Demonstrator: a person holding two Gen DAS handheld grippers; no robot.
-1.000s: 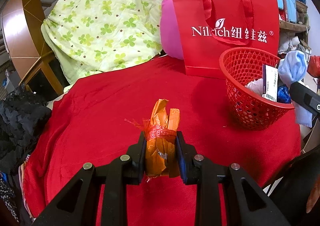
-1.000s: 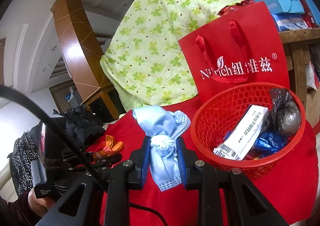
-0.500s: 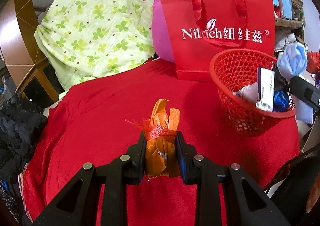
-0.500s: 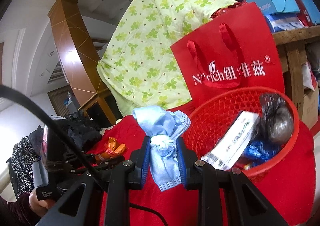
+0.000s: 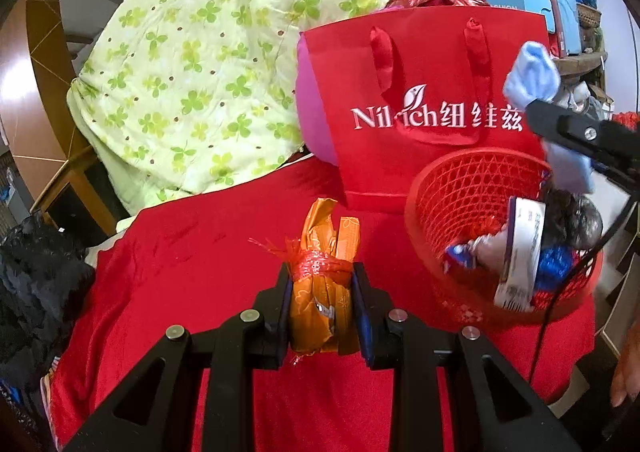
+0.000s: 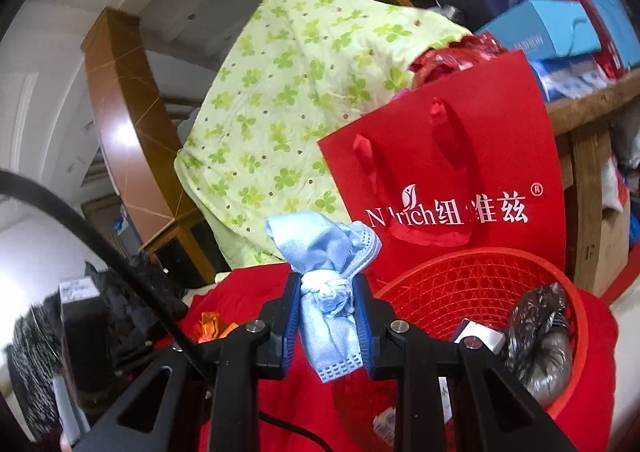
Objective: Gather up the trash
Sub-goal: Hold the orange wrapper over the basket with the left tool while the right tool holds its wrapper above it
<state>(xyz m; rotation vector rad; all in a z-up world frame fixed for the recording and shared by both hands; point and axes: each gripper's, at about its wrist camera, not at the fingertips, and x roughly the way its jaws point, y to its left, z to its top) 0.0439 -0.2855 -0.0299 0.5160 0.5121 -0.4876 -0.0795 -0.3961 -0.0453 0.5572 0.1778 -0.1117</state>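
Left gripper: clenched on the orange wrapper — held above the red cloth, left of the basket.
Right gripper: clamped on the blue mask — at the basket's near-left rim.
Basket: holds a box, a grey bag.
Behind: red bag.

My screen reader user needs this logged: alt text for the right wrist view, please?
The right claw is shut on a knotted blue face mask, held beside the rim of a red basket with trash in it. A red gift bag and a green floral quilt stand behind.
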